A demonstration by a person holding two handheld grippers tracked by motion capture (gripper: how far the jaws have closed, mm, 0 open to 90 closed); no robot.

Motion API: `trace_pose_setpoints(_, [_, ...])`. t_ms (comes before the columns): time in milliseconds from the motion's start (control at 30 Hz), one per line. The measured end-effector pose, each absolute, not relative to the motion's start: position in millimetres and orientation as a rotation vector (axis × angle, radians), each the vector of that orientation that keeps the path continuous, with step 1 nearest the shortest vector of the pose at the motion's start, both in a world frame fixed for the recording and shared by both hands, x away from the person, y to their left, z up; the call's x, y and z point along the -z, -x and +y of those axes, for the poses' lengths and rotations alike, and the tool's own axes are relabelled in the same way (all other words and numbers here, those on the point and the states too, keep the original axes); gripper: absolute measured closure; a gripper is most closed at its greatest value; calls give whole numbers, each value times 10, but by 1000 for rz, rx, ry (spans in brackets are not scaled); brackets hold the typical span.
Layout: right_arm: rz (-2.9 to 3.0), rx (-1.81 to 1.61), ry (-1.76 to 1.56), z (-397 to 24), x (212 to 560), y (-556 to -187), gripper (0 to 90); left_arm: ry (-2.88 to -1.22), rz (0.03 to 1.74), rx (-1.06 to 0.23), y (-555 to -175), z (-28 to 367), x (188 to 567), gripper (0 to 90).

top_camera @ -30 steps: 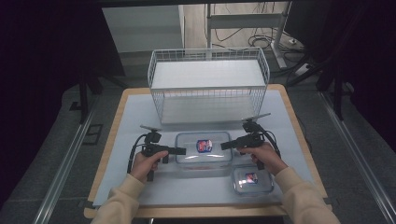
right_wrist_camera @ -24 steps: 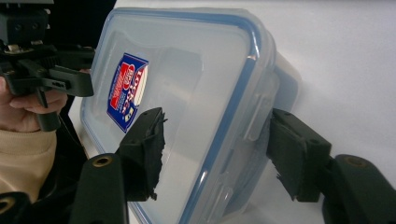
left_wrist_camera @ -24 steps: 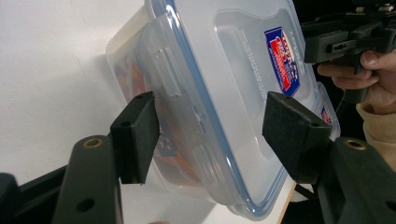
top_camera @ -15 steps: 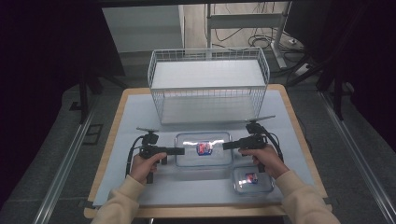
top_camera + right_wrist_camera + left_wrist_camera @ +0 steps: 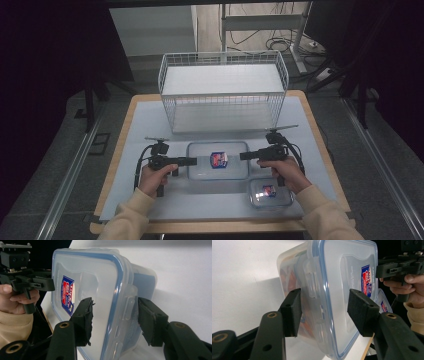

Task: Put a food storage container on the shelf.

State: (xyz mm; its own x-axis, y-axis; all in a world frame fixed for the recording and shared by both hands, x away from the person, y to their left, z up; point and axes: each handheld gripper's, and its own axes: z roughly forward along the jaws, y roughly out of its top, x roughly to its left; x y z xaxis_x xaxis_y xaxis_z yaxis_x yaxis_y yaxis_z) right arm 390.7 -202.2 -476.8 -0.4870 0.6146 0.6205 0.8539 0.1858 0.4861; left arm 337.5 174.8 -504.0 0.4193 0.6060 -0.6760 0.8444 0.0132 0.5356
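A large clear container with a blue-edged lid and a red and blue label lies flat on the white mat. My left gripper is at its left end and my right gripper at its right end. In the left gripper view the jaws straddle the container's end clasp. In the right gripper view the jaws straddle the opposite clasp of the container. Both pairs of jaws have just been closing, with the container's ends between them. I see no pad pressing on it.
A smaller lidded container sits at the front right, close to the right hand. A white wire basket stands at the back of the table. Dark floor and metal rails surround the table.
Both hands stay at the ends of the large container; the high view shows no clear shift of hands or container.
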Motion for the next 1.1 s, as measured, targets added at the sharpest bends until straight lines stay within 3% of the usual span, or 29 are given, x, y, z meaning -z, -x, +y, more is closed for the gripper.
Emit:
trace_pose_setpoints(500, [-2218,1281,1370,-2033,4652,-3876,505,-1678,1252,256,-3391,1750,4936,476])
trace_pose_setpoints(1100, [-2258,1455,1315,-2156,4224,-3852,505,-1698,1141,126,-3466,1661,4402,485])
